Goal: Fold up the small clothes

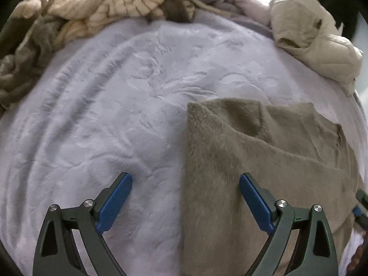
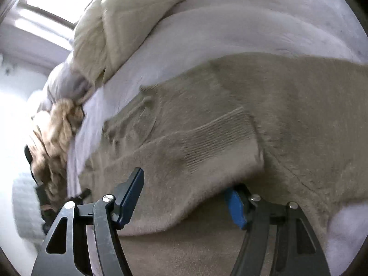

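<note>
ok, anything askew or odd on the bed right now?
Mostly no. The taupe sweater lies flat on the lavender blanket, but its ribbed cuff is folded across at an angle, over the open right gripper. Unfolded clothes are heaped at the far edge.

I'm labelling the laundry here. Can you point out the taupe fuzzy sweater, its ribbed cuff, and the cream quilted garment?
taupe fuzzy sweater (image 1: 230,161): left wrist view, on its flat body.
ribbed cuff (image 2: 220,138): right wrist view, on the ribbed band of the folded-over sleeve.
cream quilted garment (image 1: 308,36): left wrist view, on its bunched middle.
</note>
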Demonstrator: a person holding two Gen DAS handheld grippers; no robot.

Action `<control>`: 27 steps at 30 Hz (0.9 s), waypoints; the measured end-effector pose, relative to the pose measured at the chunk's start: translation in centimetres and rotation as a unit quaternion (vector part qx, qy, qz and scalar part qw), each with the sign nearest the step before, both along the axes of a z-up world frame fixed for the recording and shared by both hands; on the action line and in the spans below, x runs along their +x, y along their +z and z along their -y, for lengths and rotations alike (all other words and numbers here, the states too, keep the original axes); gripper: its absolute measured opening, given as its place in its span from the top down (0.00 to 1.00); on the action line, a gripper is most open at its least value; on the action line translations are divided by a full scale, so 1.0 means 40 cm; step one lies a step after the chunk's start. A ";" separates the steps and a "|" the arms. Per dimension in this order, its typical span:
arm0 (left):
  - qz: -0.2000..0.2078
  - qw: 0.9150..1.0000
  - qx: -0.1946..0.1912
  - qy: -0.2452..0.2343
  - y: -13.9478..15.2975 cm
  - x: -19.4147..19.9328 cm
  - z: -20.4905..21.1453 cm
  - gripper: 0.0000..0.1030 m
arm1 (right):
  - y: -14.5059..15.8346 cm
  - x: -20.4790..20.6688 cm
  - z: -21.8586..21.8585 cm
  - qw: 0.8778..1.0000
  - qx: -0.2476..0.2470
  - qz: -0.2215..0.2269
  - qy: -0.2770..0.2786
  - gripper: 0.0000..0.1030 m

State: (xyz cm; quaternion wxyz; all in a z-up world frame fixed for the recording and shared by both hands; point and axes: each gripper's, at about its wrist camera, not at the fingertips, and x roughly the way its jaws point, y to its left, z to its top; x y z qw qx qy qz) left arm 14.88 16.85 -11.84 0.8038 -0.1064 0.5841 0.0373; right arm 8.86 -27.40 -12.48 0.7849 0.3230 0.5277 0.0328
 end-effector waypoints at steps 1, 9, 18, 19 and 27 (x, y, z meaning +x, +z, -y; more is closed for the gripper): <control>-0.005 1.000 -0.002 0.002 -0.008 0.011 0.005 0.08 | -0.004 0.004 0.002 1.000 0.004 -0.002 -0.006 0.30; 0.015 1.000 -0.005 -0.026 0.039 0.047 0.052 0.91 | 0.064 0.053 -0.021 0.999 -0.008 0.039 0.034 0.93; 0.023 0.999 -0.033 0.001 0.015 0.031 0.004 0.83 | -0.061 0.065 0.042 0.999 -0.025 -0.017 0.032 0.85; 0.019 0.999 -0.036 0.007 0.021 0.024 -0.003 0.58 | -0.061 0.049 0.054 1.000 -0.009 -0.011 0.021 0.77; 0.010 1.000 -0.005 -0.017 0.064 -0.065 -0.044 0.14 | -0.022 -0.036 0.030 0.999 0.044 -0.017 0.021 0.42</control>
